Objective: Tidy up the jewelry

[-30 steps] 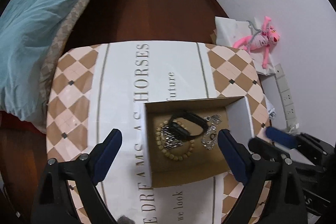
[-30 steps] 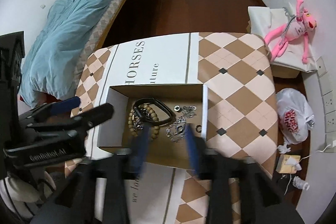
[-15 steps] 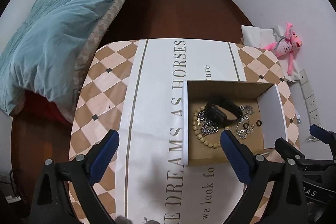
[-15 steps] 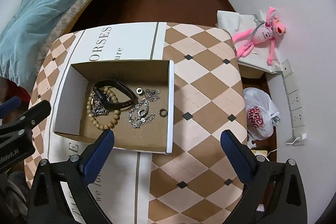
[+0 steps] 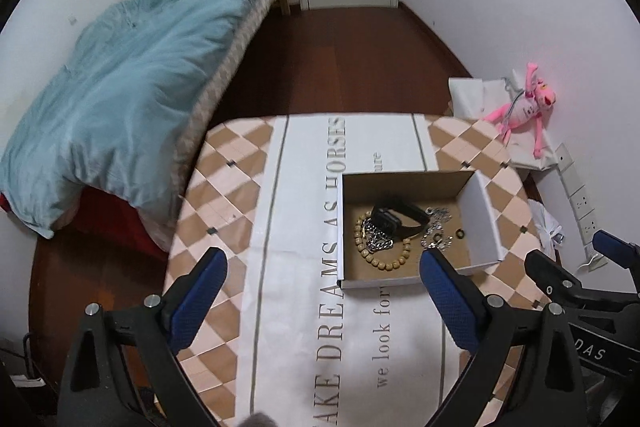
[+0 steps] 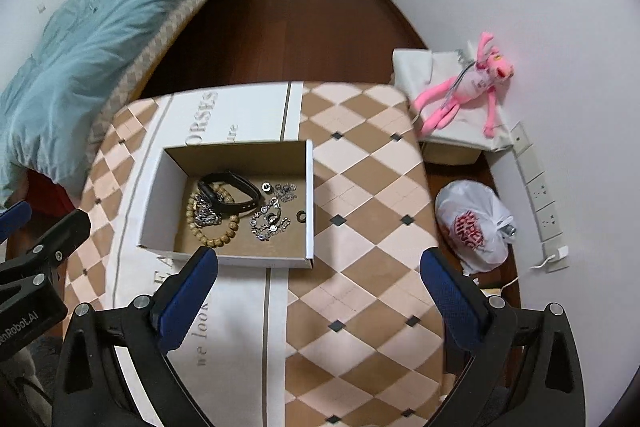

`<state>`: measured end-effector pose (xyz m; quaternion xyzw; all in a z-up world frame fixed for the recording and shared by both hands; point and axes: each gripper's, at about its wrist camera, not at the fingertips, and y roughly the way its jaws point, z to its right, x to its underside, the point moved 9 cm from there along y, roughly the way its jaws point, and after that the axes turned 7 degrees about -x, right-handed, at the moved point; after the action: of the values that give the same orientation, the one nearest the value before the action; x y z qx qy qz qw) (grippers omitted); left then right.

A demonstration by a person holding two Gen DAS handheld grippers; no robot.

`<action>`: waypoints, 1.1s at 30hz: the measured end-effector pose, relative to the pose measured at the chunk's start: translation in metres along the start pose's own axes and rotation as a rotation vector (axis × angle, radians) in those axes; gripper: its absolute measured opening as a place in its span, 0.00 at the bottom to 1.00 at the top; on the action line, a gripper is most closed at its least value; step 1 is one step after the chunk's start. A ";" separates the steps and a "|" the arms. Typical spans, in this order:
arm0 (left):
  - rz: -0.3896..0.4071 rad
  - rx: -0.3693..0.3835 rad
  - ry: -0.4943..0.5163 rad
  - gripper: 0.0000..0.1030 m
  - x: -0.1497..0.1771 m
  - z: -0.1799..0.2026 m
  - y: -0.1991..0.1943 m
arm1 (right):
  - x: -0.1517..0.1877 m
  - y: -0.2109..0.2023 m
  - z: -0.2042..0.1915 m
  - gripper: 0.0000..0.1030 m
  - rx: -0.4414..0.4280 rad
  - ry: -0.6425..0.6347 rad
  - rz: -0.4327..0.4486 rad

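We had both claws wide apart, nothing between the blue pads. Left claw hung over the white printed strip of the surface, a checkered tan-and-cream tabletop. Right claw sat above the near edge of the open cardboard box with white outer walls, over the checkered part.

All the jewelry lay inside that box, on its brown floor:
- black wristband with a rectangular body, resting partly on the tan wooden bead bracelet
- silver chain bunched inside the bead loop
- sparkly silver link chain to the right of the beads
- small dark ring just beside the box's right wall
- small silver ring near the far side, next to more silver links

In the left view the right claw's blue tip showed beyond the box's right side. Off the surface: a bed with a light blue duvet, a pink plush toy by the wall, a white plastic bag with a red logo on the floor.
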<state>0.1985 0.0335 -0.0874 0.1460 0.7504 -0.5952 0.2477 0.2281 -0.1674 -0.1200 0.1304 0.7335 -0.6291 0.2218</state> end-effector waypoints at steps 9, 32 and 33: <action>0.083 0.021 -0.035 0.95 0.004 -0.012 -0.075 | 0.011 -0.100 -0.004 0.99 -0.011 0.004 0.133; 0.194 0.047 -0.085 0.96 0.014 -0.034 -0.180 | 0.030 -0.217 -0.021 1.00 -0.008 -0.011 0.265; 0.190 0.048 -0.081 0.96 0.013 -0.033 -0.179 | 0.030 -0.216 -0.022 1.00 -0.007 -0.012 0.262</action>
<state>0.0892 0.0196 0.0575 0.1983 0.7080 -0.5923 0.3295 0.0969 -0.1866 0.0542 0.2206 0.7112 -0.5928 0.3068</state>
